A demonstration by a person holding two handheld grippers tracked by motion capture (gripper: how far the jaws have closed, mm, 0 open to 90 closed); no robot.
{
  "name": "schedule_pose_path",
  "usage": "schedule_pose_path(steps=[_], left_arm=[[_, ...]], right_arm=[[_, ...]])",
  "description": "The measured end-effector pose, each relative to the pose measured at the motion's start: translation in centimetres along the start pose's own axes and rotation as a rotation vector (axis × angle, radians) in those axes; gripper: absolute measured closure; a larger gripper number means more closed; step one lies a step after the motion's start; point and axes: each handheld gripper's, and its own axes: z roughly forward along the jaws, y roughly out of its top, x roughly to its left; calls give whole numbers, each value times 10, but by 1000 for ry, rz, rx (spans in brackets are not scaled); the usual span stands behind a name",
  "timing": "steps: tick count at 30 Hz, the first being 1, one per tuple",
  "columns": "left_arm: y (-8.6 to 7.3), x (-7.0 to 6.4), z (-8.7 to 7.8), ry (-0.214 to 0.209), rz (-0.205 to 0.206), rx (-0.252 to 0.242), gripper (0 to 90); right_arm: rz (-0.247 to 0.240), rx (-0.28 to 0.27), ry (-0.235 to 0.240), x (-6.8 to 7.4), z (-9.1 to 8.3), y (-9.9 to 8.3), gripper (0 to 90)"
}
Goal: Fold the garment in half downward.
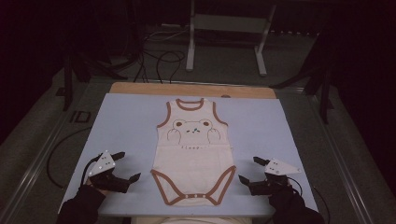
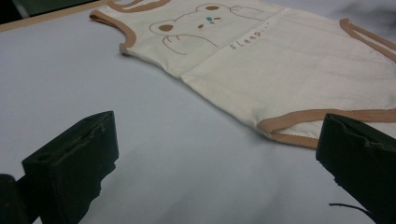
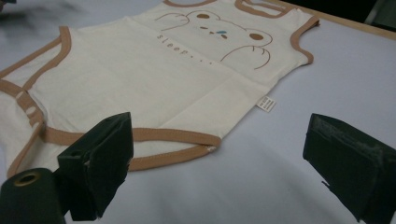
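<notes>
the bodysuit (image 1: pixel 194 151) is lying flat mid-table, between both grippers. left gripper (image 1: pixel 125 165) and right gripper (image 1: pixel 248 170) are gaping wide, empty. it looks soft and light; the brown leg hems (image 3: pixel 173 156) seem best for pinching.

- Your bodysuit (image 1: pixel 193 154) is cream, trimmed in tan-brown at the neck, armholes and leg openings.
- Its chest carries a bear face drawn in brown outline (brown ears, a small blue-green nose mark), with brown lettering beneath.
- A small white label (image 3: pixel 266 103) sits at its side seam.
- Your table mat (image 1: pixel 126 126) is pale lavender-blue, with a light wood edge (image 1: pixel 140 87) behind it.
- Both your grippers, left gripper (image 1: pixel 124 166) and right gripper (image 1: pixel 248 170), have black jaws and grey top plates.
</notes>
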Motion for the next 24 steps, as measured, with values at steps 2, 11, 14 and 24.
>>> schedule_pose_path(steps=[2,11,14,24], left_arm=[[0,0,0,0,1,0,0],[2,-1,0,-3,11,4,0],[3,-1,0,-8,8,3,0],[6,-4,1,-38,20,2,0]], right_arm=[[9,2,8,0,1,0,86],[1,22,16,3,2,1,85],[-1,16,20,3,1,1,85],[25,-10,33,4,-1,6,85]])
